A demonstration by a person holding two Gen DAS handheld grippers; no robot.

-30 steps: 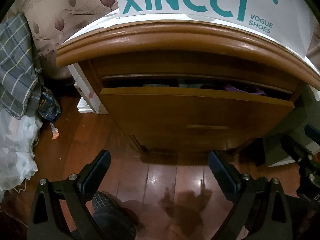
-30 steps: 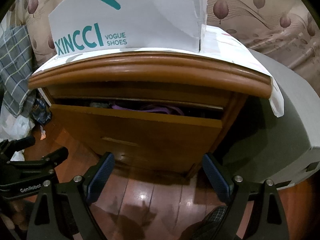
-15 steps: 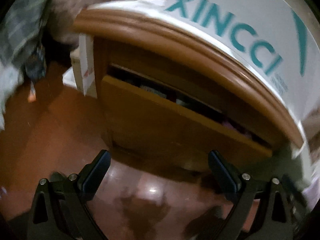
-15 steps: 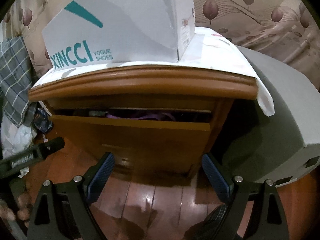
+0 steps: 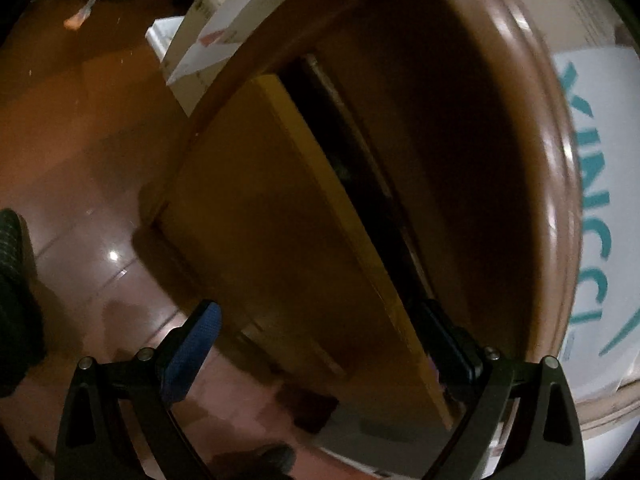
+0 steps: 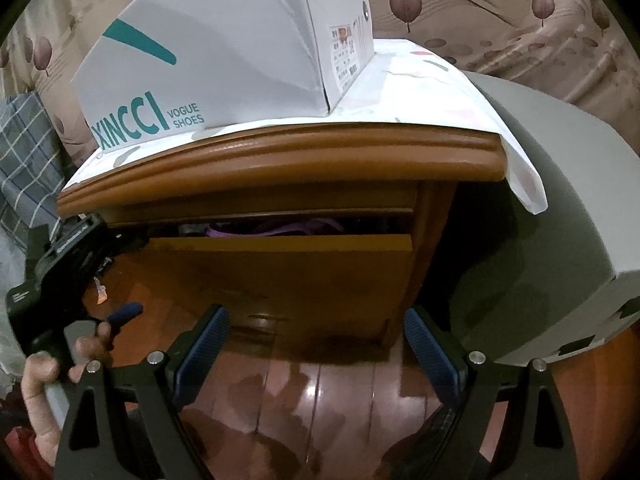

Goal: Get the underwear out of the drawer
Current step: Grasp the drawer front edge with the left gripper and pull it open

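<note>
**Left tool at the drawer edge, underwear not yet reached**

A bedroom corner with leaf-patterned wallpaper (image 6: pixel 520 12) and a glossy wood floor (image 6: pixel 320 392) holds a wooden nightstand (image 6: pixel 280 160), a white shoe box (image 6: pixel 224 60) sitting on its cloth-covered top. Its drawer (image 6: pixel 280 276) stands only slightly open, leaving a narrow dark slot under the top.

Inside that slot a purple garment (image 6: pixel 280 227), likely the underwear, lies bunched near the middle, mostly hidden.

The left tool (image 5: pixel 320 344) is tilted on its side with its jaws spread wide across the drawer's top edge, one finger in the slot and one outside the front panel; in the right wrist view it sits at the drawer's left corner, held by a hand (image 6: pixel 60 364). The right tool (image 6: pixel 316 340) hovers low before the nightstand, jaws spread and empty.

The step in hand looks like opening the drawer. Next, the left tool would need to pinch the panel and pull it outward, making room for the right tool to reach the garment.
</note>
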